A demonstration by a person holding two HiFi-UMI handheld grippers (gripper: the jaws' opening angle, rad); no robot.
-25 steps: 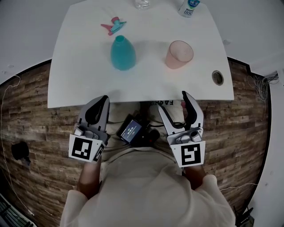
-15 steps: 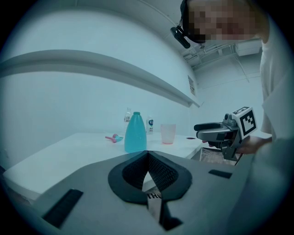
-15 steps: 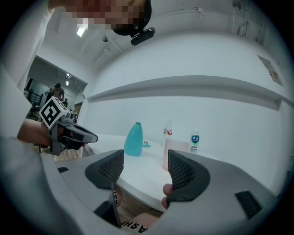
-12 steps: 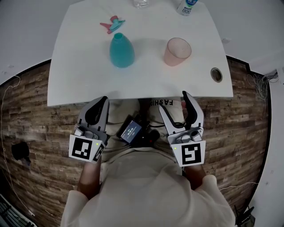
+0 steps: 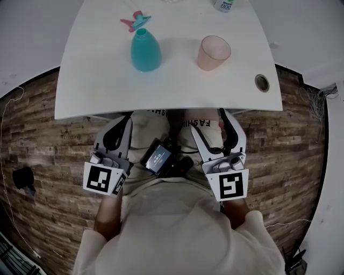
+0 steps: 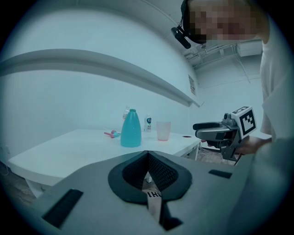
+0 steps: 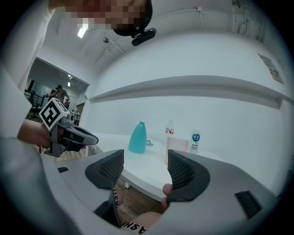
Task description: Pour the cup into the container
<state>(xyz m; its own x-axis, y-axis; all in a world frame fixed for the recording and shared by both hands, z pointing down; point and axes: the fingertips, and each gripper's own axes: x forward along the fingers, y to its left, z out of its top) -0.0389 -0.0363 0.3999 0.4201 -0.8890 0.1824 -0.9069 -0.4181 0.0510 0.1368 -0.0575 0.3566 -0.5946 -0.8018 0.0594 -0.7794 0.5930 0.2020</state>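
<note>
A translucent pink cup (image 5: 213, 52) stands upright on the white table (image 5: 161, 91), to the right of a teal bottle-shaped container (image 5: 145, 50) with an open neck. Both show again in the left gripper view, container (image 6: 131, 129) and cup (image 6: 163, 131), and in the right gripper view, container (image 7: 138, 138) and cup (image 7: 177, 146). My left gripper (image 5: 122, 124) is shut and empty, held below the table's near edge. My right gripper (image 5: 214, 124) is open and empty, also short of the table edge, roughly below the cup.
A pink and teal spray cap (image 5: 135, 22) lies behind the container. A small labelled bottle (image 5: 224, 5) stands at the table's far edge. A round cable hole (image 5: 262, 82) sits near the table's right corner. A small device (image 5: 158, 158) hangs at the person's waist.
The table and its objects have slid slightly up and away in the head view. Both grippers stay where they were, with jaws unchanged.
</note>
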